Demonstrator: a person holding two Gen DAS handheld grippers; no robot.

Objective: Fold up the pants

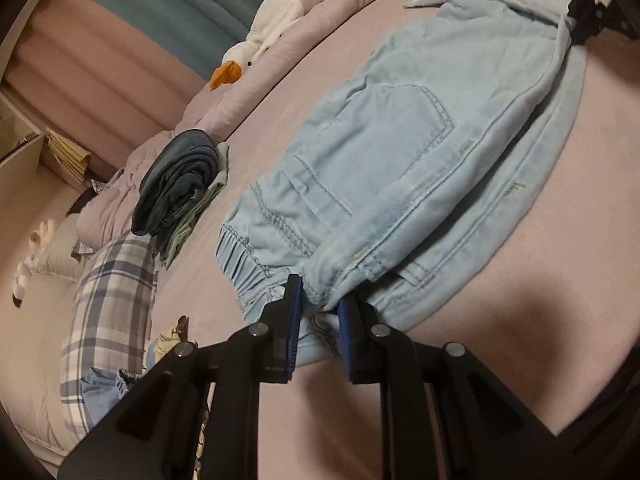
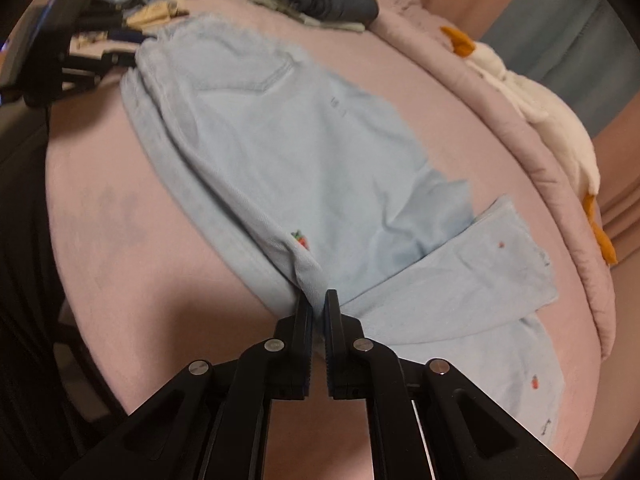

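Observation:
Light blue denim pants [image 1: 420, 152] lie folded lengthwise on a pink bed sheet [image 1: 580, 240], back pocket up. My left gripper [image 1: 318, 296] grips the elastic waistband edge, jaws closed on a bunch of cloth. In the right wrist view the pants [image 2: 300, 152] stretch away, and my right gripper [image 2: 318, 300] is shut on a fold of the leg near the cuffs, one leg end [image 2: 480, 264] splayed to the right. The left gripper shows at the far end [image 2: 120, 58]; the right gripper shows far off in the left wrist view [image 1: 580, 28].
A stack of folded dark and green clothes [image 1: 180, 188] sits on the bed beyond the pants. A white goose plush [image 1: 276, 16] lies along the pink quilt. A plaid pillow [image 1: 108, 300] and loose clothes lie at the left.

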